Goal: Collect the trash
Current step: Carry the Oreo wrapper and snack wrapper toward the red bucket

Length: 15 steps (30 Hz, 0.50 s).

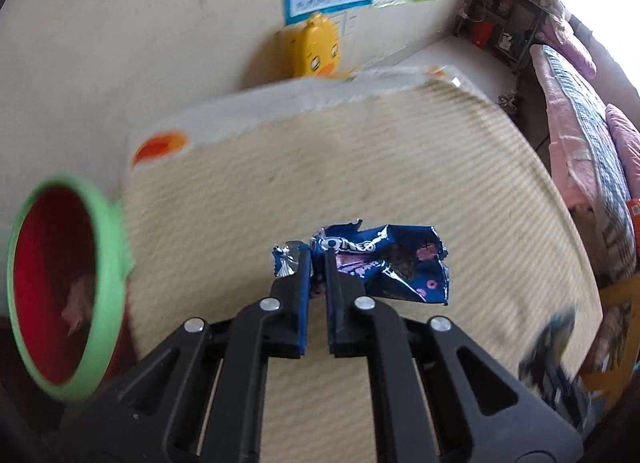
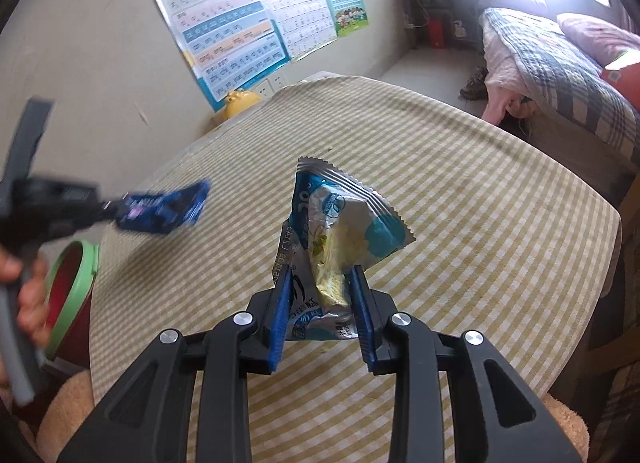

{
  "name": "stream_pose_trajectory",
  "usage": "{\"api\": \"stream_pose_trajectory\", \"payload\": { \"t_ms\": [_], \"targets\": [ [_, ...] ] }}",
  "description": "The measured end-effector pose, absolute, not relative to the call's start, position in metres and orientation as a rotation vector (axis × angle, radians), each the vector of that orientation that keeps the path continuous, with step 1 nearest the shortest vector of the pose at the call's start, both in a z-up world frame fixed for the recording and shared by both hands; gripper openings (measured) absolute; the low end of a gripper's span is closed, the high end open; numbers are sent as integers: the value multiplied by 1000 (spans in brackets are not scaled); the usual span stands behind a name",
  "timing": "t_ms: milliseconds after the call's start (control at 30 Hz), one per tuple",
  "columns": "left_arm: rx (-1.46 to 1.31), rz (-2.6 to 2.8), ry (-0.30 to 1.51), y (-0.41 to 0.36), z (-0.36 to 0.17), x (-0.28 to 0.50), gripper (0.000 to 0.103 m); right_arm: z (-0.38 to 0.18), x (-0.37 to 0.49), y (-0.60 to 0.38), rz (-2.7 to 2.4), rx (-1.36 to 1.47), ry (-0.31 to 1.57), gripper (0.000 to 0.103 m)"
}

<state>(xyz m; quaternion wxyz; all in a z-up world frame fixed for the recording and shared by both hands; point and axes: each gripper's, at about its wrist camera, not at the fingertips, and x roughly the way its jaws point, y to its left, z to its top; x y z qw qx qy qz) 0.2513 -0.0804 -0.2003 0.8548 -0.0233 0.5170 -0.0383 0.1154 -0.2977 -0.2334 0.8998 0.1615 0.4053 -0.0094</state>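
Note:
My left gripper is shut on a crumpled blue Oreo wrapper and holds it above the striped table. The wrapper also shows blurred at the left of the right wrist view, held by the left gripper. My right gripper is shut on a silver and teal snack wrapper and holds it above the table. A red bin with a green rim stands beside the table's left edge, and shows in the right wrist view too.
A yellow duck-shaped object stands against the wall behind the table. Posters hang on the wall. A bed with a plaid quilt is at the right. A dark shelf stands in the far corner.

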Motion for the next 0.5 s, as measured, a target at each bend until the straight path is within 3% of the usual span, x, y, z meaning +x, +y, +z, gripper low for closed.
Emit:
{"api": "stream_pose_trajectory", "payload": {
  "t_ms": [300, 500],
  "targets": [
    [-119, -44, 1163, -11, -217, 168, 7, -220, 110, -261, 42, 267, 878, 29],
    [-113, -41, 1125, 2, -212, 156, 6, -210, 100, -242, 68, 248, 887, 29]
  ]
}}
